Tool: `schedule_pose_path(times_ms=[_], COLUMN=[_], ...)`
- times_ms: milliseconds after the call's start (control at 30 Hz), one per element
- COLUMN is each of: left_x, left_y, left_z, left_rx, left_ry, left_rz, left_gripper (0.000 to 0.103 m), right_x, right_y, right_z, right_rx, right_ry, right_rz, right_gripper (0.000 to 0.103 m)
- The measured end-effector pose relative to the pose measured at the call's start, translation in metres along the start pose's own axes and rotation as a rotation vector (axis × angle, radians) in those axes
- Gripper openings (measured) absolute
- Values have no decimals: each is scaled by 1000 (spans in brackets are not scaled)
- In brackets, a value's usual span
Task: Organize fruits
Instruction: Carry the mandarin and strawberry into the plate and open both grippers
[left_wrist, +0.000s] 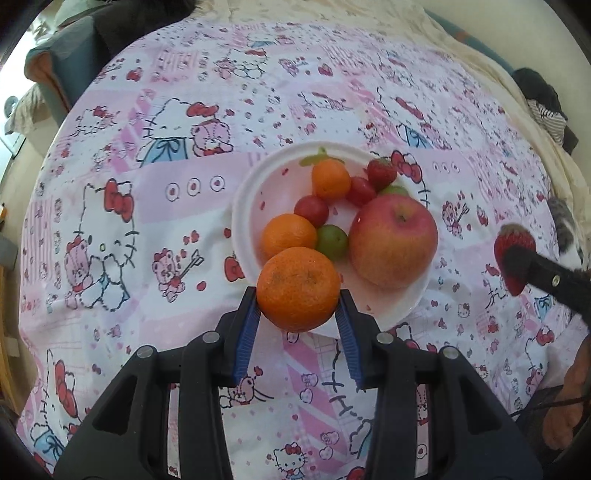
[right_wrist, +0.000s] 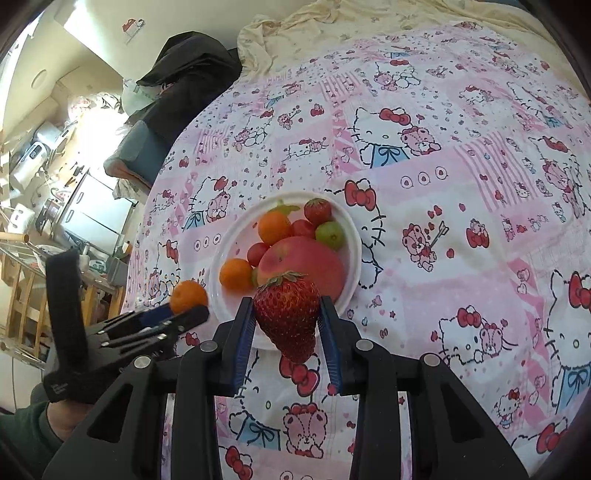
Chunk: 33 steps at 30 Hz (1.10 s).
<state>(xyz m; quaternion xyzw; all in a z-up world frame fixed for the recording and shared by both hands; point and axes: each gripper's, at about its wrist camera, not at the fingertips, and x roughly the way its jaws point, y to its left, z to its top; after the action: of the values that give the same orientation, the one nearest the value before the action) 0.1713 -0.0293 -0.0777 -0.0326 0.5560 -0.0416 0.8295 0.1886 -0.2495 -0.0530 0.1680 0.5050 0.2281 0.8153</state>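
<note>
L gripper (left_wrist: 298, 306) grips a mandarin (left_wrist: 298, 288), R gripper (right_wrist: 286, 318) a strawberry (right_wrist: 287, 315), both over plate (left_wrist: 246, 192) w/ fruit.

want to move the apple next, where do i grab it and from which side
Take the apple across its widest round middle, coming from above with the fingers closing on its near and far sides. Its stem dimple faces up, so it sits upright on the plate. A green fruit crowds one flank, leaving little finger room there.
</note>
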Motion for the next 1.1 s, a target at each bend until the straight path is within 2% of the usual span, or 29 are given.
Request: schedule_pose_path(times_ms=[233, 500, 800, 1033, 1067, 1100], left_x=[11, 26, 38, 48, 47, 45], left_y=[-4, -7, -3, -12, -13, -14], left_z=[8, 13, 13, 12, 11, 10], left_rx=[8, 2, -29, -3, 1, 6], left_ry=[12, 45, 66, 104, 103, 89], left_rz=[-14, -41, -45, -52, -50, -45], left_gripper=[38, 38, 38, 39, 45, 59], right_x=[9, 41, 67, 72, 72, 72], right_y=[-1, 1, 4, 4, 4, 4], right_z=[18, 40, 44, 47, 46, 46], right_rx=[2, -9, -13, -1, 0, -1], right_ry=[2, 41, 89, 96, 96, 96], right_rz=[16, 37, 58, 57, 56, 57], right_gripper=[36, 36, 36, 37, 38, 38])
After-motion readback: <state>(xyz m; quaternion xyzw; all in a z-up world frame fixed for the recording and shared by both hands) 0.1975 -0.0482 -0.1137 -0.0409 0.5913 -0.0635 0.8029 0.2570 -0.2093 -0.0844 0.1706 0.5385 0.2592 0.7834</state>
